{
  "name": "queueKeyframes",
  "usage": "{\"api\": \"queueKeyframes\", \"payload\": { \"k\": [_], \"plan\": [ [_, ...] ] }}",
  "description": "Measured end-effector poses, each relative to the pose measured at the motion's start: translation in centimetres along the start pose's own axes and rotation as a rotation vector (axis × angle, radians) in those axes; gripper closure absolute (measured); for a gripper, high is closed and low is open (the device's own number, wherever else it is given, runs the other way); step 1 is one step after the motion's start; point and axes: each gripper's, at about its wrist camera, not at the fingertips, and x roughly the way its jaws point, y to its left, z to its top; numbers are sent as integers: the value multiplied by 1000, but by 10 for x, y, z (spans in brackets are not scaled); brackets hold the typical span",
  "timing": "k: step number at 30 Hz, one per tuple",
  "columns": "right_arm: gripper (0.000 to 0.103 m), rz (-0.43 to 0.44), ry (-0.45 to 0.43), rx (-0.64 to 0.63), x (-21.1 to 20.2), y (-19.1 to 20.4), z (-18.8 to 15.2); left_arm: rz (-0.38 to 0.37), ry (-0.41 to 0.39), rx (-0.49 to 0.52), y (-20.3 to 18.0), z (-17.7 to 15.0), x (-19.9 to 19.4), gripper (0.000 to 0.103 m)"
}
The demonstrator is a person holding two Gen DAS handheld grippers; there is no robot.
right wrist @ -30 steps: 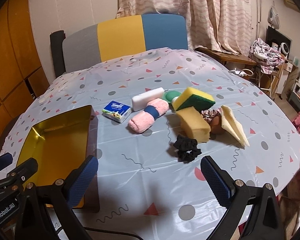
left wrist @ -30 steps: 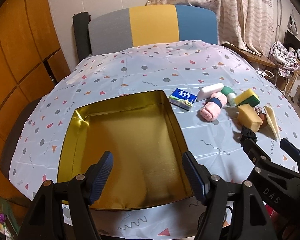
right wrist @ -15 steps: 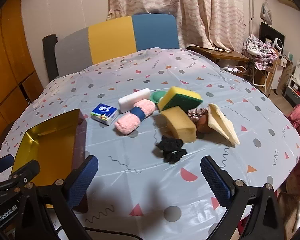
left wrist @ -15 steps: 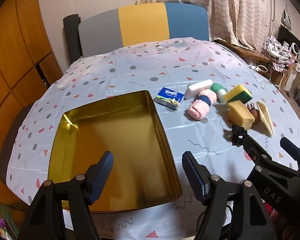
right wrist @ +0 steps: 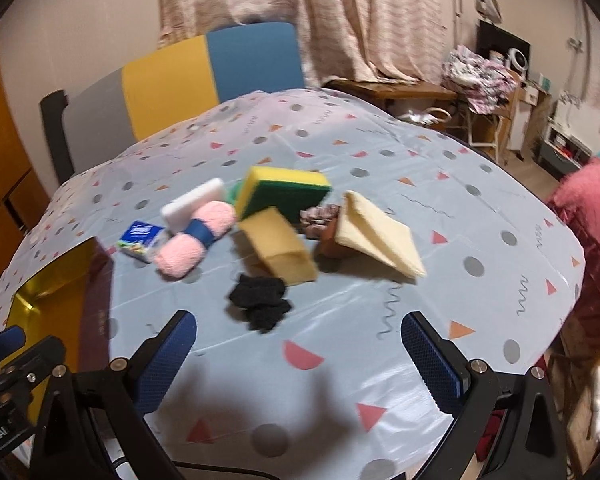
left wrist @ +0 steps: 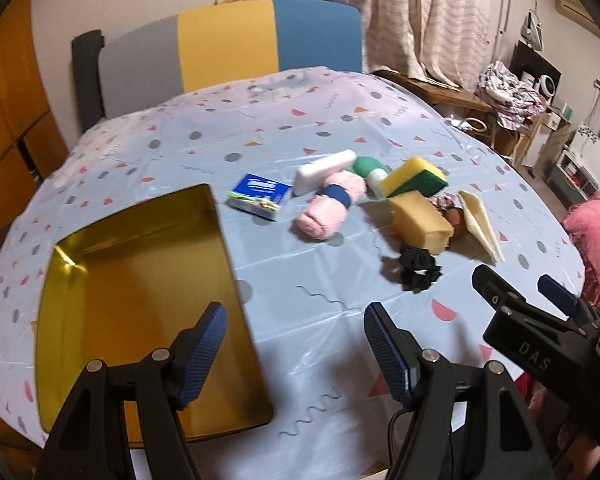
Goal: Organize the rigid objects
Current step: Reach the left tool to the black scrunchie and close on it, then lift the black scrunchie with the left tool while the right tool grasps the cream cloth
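**Approach phase: both grippers empty, nothing in the tin yet**

Left gripper (left wrist: 294, 344) spread wide, holding nothing, hovering over the near edge of the desk (left wrist: 300, 320) beside the gold tin (left wrist: 140, 300); right gripper (right wrist: 298, 354) likewise wide and empty, aimed at the black scrunchie (right wrist: 260, 302) just ahead.

Judgement: first pick not yet made; the tin interior shows bare. The next move calls for choosing a rigid item out of a mixed cluster; the tissue pack (left wrist: 260, 197) and white block (left wrist: 324, 170) look firm, while the pink rolled towel (left wrist: 332, 210) and sponges (right wrist: 276, 246) look soft.

Surface: glossy patterned tablecloth, likely slippery; items touching and overlapping. Room: tricolour chair (left wrist: 228, 44) behind the desk; curtains (right wrist: 300, 12); clutter at right.
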Motion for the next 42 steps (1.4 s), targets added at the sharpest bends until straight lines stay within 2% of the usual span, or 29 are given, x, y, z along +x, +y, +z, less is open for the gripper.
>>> {"api": "queueKeyframes", "payload": {
  "k": [10,12,14,17,19,21,23,30,32,34,36,37,42],
  "plan": [
    [0,-39,27,78,21,-56,-3,-131,95,0,-36,13,41,33],
    [0,-52,32,97,25,-69,-5,-186,116,-19,-45,18,54,37],
    [0,-62,37,130,29,-85,-6,-252,142,-52,-51,22,69,37],
    [0,-69,36,173,30,-105,-9,-302,164,-74,-61,27,88,37],
    [0,-74,35,190,30,-115,-10,-286,165,-33,-72,31,97,37],
    [0,-72,36,203,31,-122,-12,-240,160,27,-87,35,106,37],
    [0,-70,44,212,34,-127,-14,-233,179,50,-94,37,116,37],
    [0,-58,56,227,41,-133,-19,-260,199,28,-106,37,146,37],
    [0,-52,61,228,43,-133,-20,-250,200,38,-109,36,152,48],
    [0,-45,55,225,44,-133,-20,-250,223,47,-110,33,160,66],
    [0,-33,46,215,46,-132,-20,-263,251,30,-107,29,168,73],
    [0,-21,38,202,47,-131,-19,-268,234,23,-103,27,167,78],
    [0,-8,13,110,62,-117,-6,-261,228,45,-91,20,158,85]
  ]
}}
